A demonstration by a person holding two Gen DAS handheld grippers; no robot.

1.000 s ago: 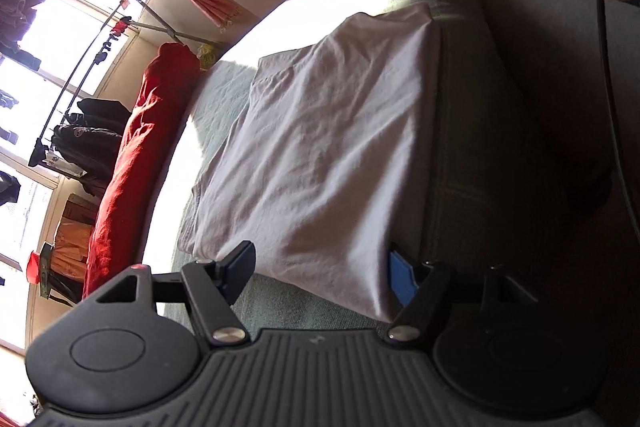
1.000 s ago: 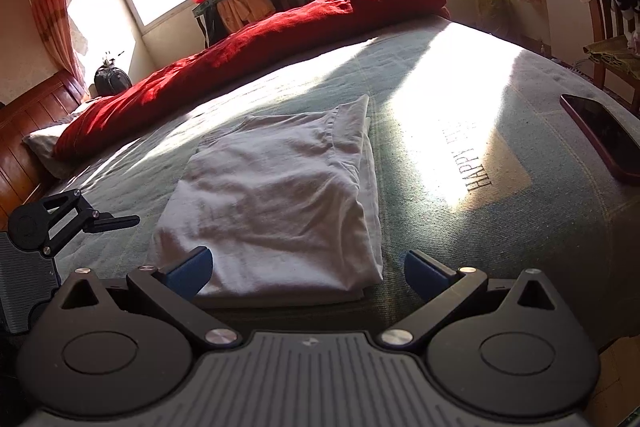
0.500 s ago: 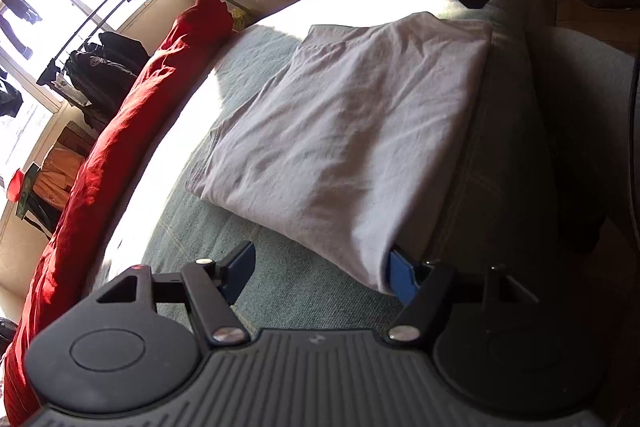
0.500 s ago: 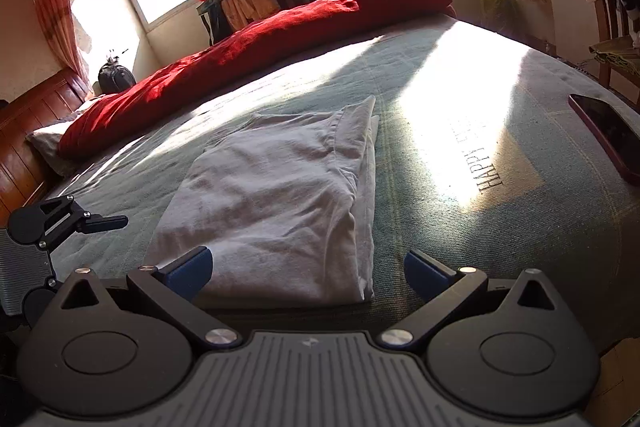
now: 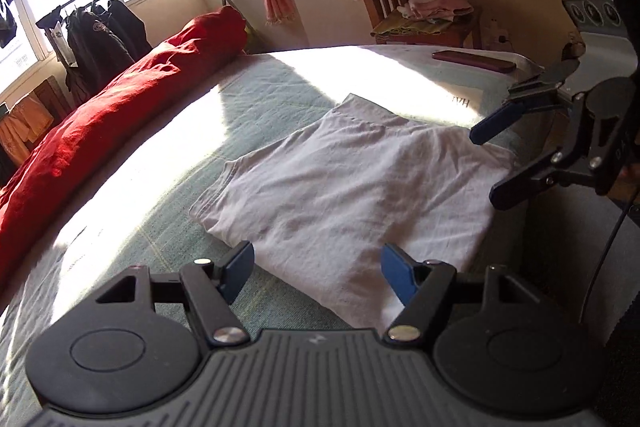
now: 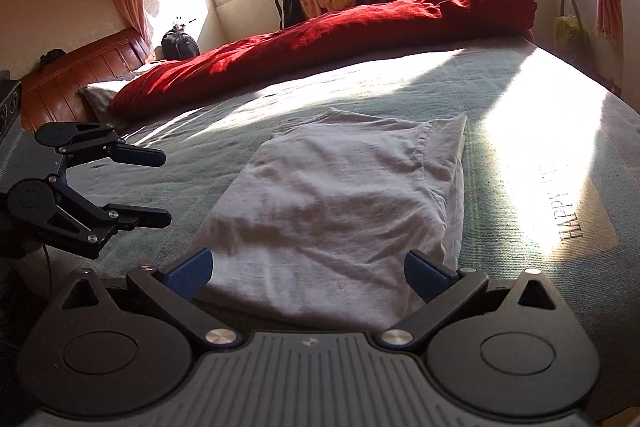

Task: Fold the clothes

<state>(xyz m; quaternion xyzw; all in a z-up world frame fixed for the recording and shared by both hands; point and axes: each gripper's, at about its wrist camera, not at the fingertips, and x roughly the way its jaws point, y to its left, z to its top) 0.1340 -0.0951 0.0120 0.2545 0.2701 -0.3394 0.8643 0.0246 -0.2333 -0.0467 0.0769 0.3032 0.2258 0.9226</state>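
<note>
A: Where is the folded shirt (image 5: 352,183)?

B: Flat on the bed (image 5: 280,99), on its grey-green cover. It fills the middle of the left wrist view, and the middle of the right wrist view too (image 6: 340,203).

A: Which way does it run?

B: In the right wrist view its long axis goes from the lower centre of the frame up toward the red quilt (image 6: 320,43). The narrower end with the hemmed edges lies at the far side, upper centre; a second layer shows along its right edge. In the left wrist view the same axis slants from lower right to upper left.

A: And the grippers?

B: The left gripper (image 5: 316,271) has its blue pads spread wide, nothing between them, at the shirt's near corner in the lower centre. The right gripper (image 6: 308,269) is spread wide as well, empty, with the shirt's near edge between its fingers at the bottom of the frame. Each shows in the other's view: the right one (image 5: 496,163) at the right edge, the left one (image 6: 160,187) at the left edge, both parted.

A: Any containers?

B: I can make out none. A dark red phone (image 5: 474,61) lies on the bed at the upper right of the left wrist view, well apart from the shirt. A chair (image 5: 424,23) behind it carries piled clothes.
</note>
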